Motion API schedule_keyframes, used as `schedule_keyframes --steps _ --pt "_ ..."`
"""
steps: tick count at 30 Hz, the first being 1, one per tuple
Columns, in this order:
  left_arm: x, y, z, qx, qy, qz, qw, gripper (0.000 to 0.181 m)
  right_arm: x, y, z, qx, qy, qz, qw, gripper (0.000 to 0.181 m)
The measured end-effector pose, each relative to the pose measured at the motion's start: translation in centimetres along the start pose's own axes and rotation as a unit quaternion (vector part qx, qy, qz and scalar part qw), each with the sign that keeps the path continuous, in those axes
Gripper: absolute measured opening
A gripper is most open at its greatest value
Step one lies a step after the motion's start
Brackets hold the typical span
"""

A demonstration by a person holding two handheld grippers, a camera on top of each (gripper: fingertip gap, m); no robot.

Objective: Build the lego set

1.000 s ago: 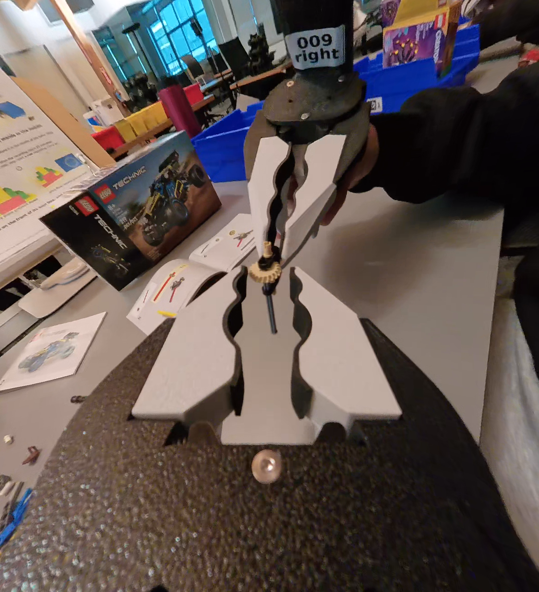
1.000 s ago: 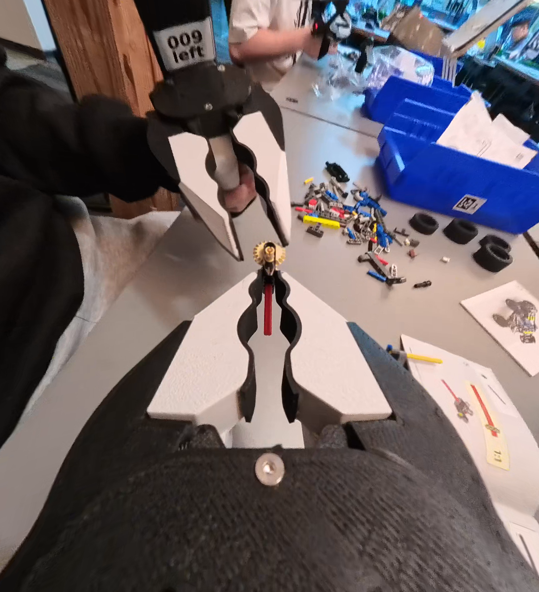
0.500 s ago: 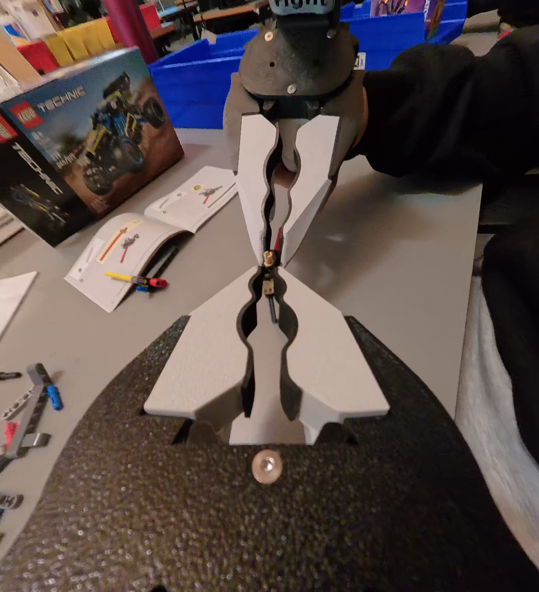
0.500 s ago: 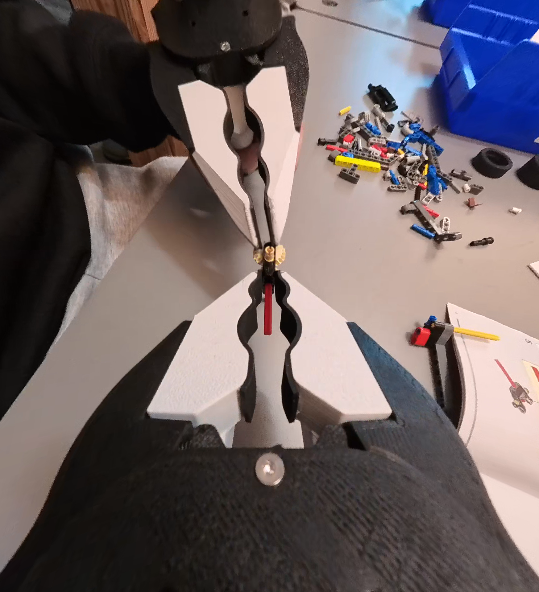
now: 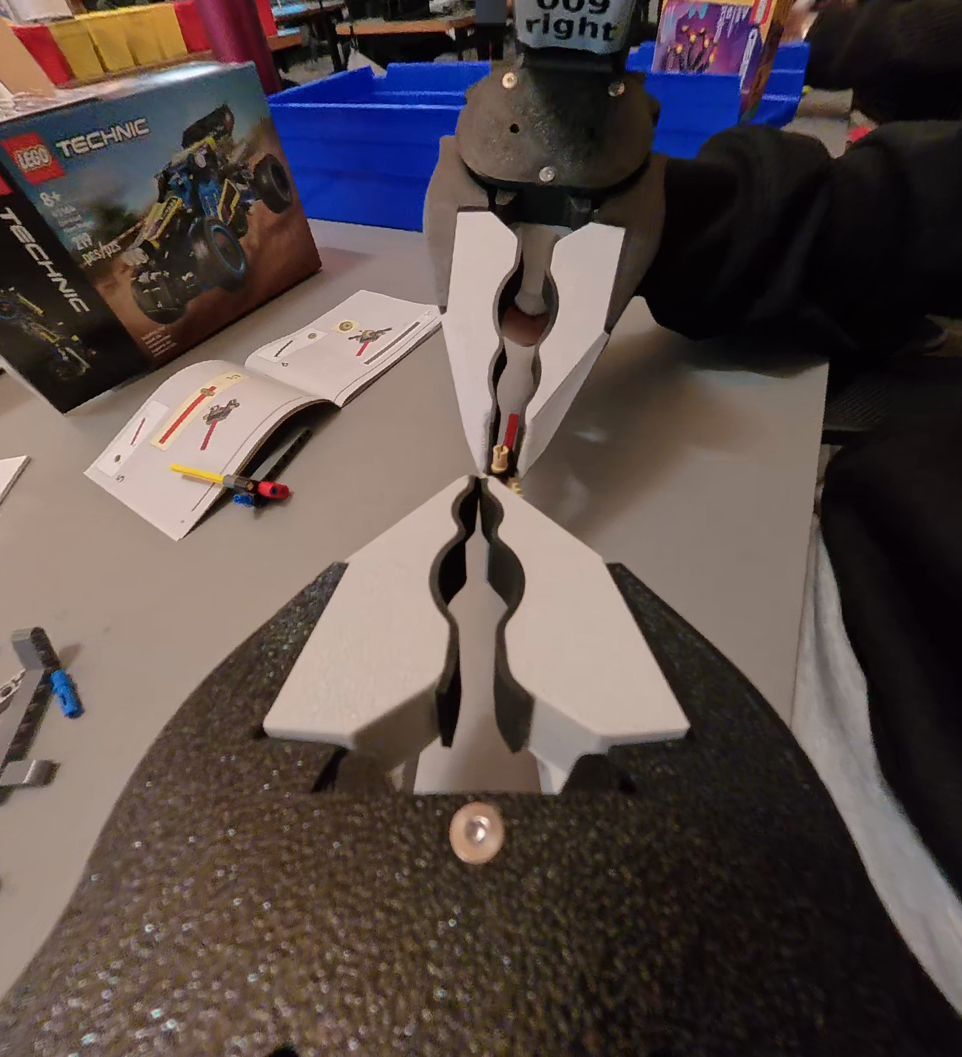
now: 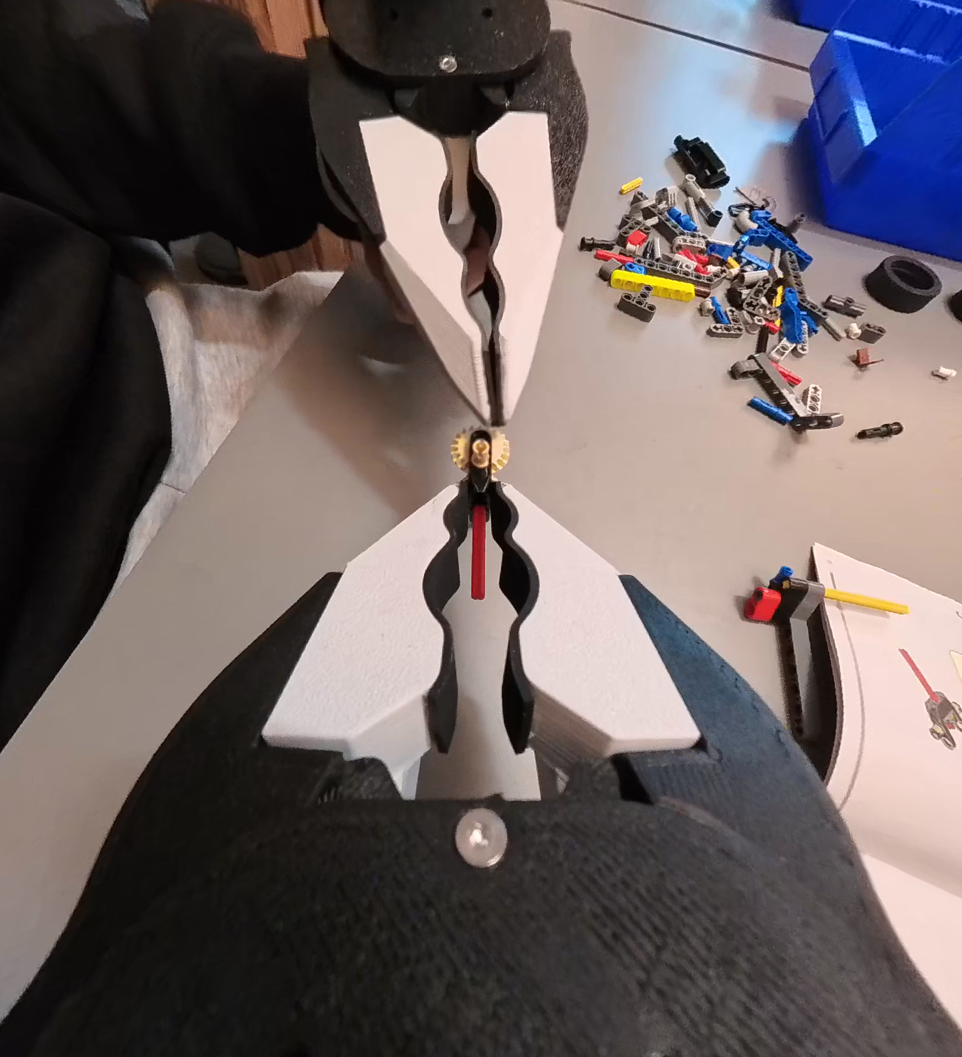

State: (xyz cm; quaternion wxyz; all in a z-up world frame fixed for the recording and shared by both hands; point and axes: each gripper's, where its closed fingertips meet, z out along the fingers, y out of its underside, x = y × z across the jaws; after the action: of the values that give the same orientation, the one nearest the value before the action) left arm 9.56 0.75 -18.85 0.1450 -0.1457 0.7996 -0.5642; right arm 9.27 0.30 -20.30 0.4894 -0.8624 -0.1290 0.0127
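Note:
My right gripper (image 6: 481, 486) is shut on a red axle (image 6: 477, 549) that lies between its fingers. A black connector and a tan gear (image 6: 479, 452) stick out past its tips. My left gripper (image 5: 478, 483) faces it tip to tip and is shut, with a thin dark axle (image 5: 487, 549) pinched between its fingers. In the right wrist view the left gripper (image 6: 490, 414) touches the far side of the gear. In the left wrist view the right gripper (image 5: 501, 463) shows the red axle (image 5: 511, 426) and a tan pin (image 5: 500, 455). Both are held above the grey table (image 5: 667, 486).
The set's box (image 5: 124, 217) and an open instruction booklet (image 5: 249, 412) lie left. A small sub-assembly with a yellow axle (image 6: 799, 600) sits by the booklet. A pile of loose parts (image 6: 724, 274), black tyres (image 6: 902, 283) and blue bins (image 6: 913, 143) are farther off. Dark sleeves flank both grippers.
My left gripper went from wide open to shut and moved in until its tips meet the gear. My right gripper kept its grip on the red axle.

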Motion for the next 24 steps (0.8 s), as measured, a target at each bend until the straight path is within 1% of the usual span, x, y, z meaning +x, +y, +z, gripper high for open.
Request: schedule_keyframes --steps 1,5,9,13,16,20,24 --pt "0.03 0.04 -0.04 -0.009 0.003 0.003 1.000 0.000 0.01 0.00 0.01 -0.001 0.000 0.001 1.000 0.006" --pt "0.66 0.12 0.12 -0.050 0.027 0.025 0.998 0.000 0.02 0.01 0.05 -0.003 -0.003 0.006 1.000 0.006" --pt "0.52 0.21 0.12 -0.092 0.031 0.050 0.994 0.000 0.13 0.00 0.12 -0.008 -0.008 0.011 1.000 0.006" --pt "0.29 0.32 -0.06 -0.138 0.035 0.093 0.985 0.000 0.15 -0.07 0.24 -0.021 -0.012 0.006 1.000 0.006" --pt "0.29 0.45 -0.16 -0.177 0.047 0.132 0.974 0.000 0.11 -0.12 0.28 -0.025 -0.017 0.004 1.000 0.006" --pt "0.27 0.71 -0.52 -0.243 0.071 0.187 0.949 0.000 0.05 -0.34 0.52 -0.035 -0.023 -0.002 0.999 0.006" --pt "0.03 0.87 -0.57 -0.284 0.089 0.220 0.929 0.000 0.24 -0.39 0.61 -0.042 -0.026 -0.005 0.999 0.006"
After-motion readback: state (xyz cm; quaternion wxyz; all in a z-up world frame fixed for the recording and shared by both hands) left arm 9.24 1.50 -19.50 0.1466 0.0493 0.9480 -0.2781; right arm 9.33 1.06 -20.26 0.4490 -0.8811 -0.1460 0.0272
